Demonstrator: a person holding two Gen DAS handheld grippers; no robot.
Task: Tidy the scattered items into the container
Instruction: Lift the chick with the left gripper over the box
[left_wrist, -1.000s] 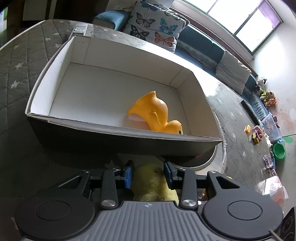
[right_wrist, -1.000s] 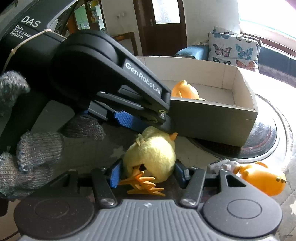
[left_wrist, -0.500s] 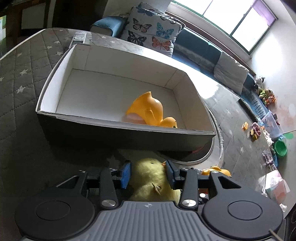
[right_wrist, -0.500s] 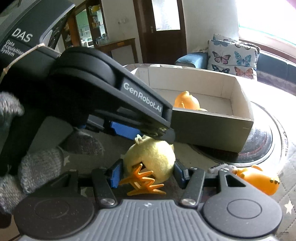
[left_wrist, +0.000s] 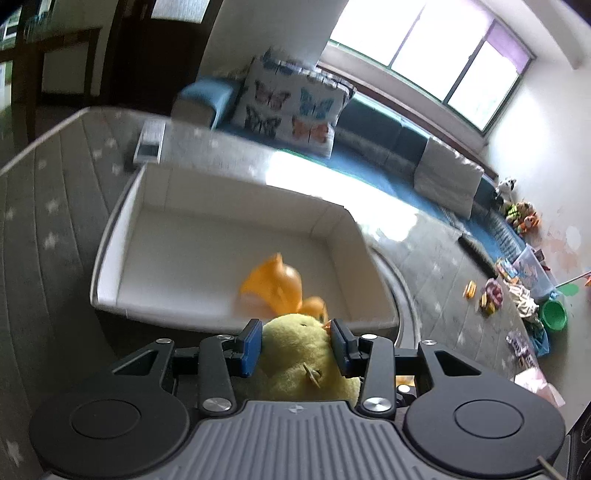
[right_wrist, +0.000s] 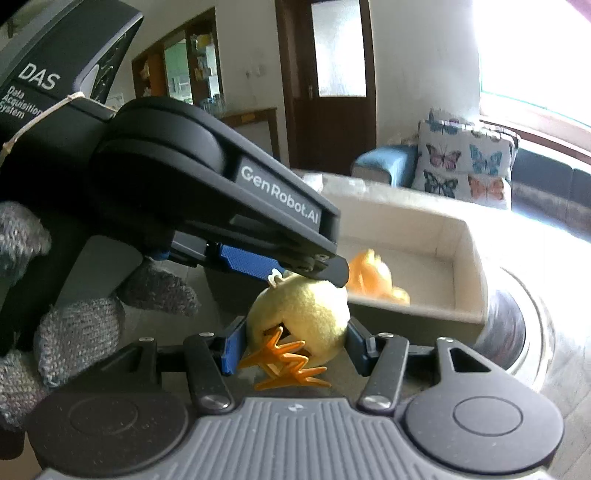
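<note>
Both grippers clamp my yellow plush chick together, just in front of the white box; orange duck sits inside.

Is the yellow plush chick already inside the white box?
No, the yellow plush chick sits between the right gripper pads, outside the white box.

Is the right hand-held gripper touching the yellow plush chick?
Touching. The right wrist view shows the right hand-held gripper's blue pads pressing both sides of the yellow plush chick.
</note>
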